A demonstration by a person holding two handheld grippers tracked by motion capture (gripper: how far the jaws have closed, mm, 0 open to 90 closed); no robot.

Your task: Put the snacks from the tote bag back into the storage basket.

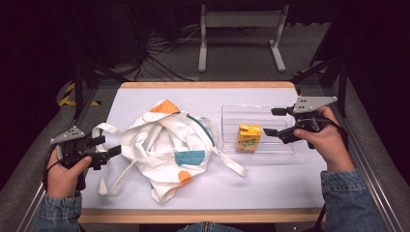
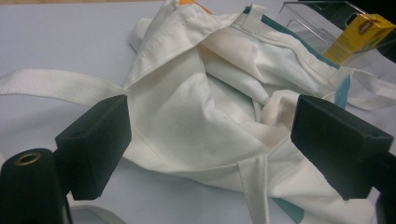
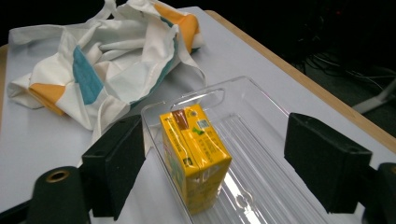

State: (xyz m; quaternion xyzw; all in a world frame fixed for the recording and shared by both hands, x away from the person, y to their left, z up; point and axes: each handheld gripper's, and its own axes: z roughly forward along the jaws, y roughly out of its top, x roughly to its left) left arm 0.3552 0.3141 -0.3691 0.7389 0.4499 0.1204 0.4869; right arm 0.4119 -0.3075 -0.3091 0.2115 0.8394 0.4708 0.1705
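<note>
While the left gripper (image 1: 104,146) hovers at the near left of the desk (image 1: 270,179), its fingers (image 2: 93,142) spread beside the crumpled white bag (image 1: 167,145), the right gripper (image 1: 273,122) sits farther right with fingers (image 3: 114,161) parted, pinching nothing. Between them and beyond, the yellow juice carton (image 3: 196,156) stands upright in the clear tray (image 1: 232,113).

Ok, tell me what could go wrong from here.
1. The carton stands upright in the slick clear tray; the open right gripper could knock it over or push the tray instead of gripping.
2. The bag lies crumpled, its mouth not held open by the open left gripper, so the carton may snag on folds.
3. Loose straps trail toward the tray and could catch.
</note>
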